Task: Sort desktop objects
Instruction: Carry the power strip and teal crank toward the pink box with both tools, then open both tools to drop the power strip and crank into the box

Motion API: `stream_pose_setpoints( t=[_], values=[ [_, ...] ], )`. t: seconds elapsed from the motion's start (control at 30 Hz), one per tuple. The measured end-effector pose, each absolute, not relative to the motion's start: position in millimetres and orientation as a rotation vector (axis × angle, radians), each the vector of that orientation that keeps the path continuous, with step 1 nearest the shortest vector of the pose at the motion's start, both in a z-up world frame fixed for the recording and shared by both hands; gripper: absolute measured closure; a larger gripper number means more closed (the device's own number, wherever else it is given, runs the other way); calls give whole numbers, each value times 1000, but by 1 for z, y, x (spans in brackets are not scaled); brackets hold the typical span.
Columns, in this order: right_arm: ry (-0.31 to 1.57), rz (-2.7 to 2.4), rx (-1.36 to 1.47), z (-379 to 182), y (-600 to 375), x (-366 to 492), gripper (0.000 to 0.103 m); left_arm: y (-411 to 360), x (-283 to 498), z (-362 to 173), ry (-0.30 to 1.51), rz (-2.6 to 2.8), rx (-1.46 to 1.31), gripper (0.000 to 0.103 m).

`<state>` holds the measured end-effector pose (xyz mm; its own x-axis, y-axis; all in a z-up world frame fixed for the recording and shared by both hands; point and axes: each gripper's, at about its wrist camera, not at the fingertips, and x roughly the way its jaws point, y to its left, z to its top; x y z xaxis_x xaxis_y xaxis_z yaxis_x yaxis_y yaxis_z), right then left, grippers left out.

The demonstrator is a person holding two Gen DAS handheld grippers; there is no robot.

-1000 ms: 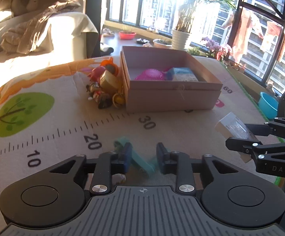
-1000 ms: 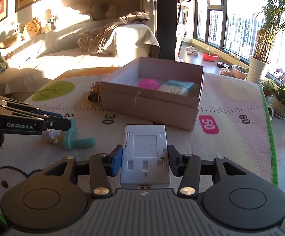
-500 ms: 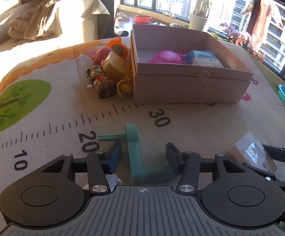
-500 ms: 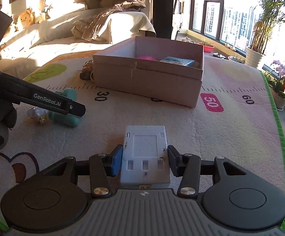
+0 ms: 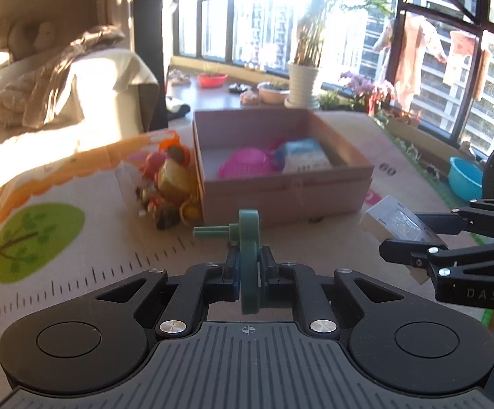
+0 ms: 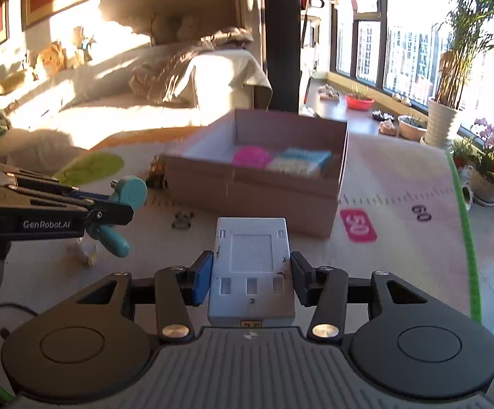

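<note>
My left gripper [image 5: 248,266] is shut on a teal plastic crank-shaped toy [image 5: 248,238], lifted off the mat; the same toy [image 6: 124,201] shows at the left of the right wrist view. My right gripper [image 6: 250,272] is shut on a flat white plastic block [image 6: 251,266], which appears at the right of the left wrist view as a pale block [image 5: 393,220]. Ahead of both stands an open pink cardboard box [image 5: 281,191] holding a pink round item [image 5: 247,167] and a blue-white packet [image 5: 301,156].
A heap of small toys [image 5: 168,187] lies against the box's left side. A ruler-print play mat [image 6: 400,204] covers the table, with a green edge at the right. A small pale item [image 6: 88,255] lies on the mat. A sofa and window sill with plants lie beyond.
The left gripper closed on the teal toy and raised it off the mat. Both grippers rose slightly, so the box now sits farther ahead. The right grip on the white block is unchanged.
</note>
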<state>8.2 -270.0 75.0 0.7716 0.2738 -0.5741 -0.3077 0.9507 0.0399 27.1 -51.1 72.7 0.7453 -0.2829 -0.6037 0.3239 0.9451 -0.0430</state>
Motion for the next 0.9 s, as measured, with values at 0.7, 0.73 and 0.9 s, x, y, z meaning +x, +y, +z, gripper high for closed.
stream_pose_setpoints(
  t=[0.7,0.73,0.9],
  values=[
    [725,299,18,88,-275,189,54,-37,121,71,630,-404,26,36],
    [742,314,26,85,-273,190,52,-30,114,67,639,-382,18,27],
    [773,311,-53,87,-254,181,43,0,85,37,680,-300,-3,13]
  ],
)
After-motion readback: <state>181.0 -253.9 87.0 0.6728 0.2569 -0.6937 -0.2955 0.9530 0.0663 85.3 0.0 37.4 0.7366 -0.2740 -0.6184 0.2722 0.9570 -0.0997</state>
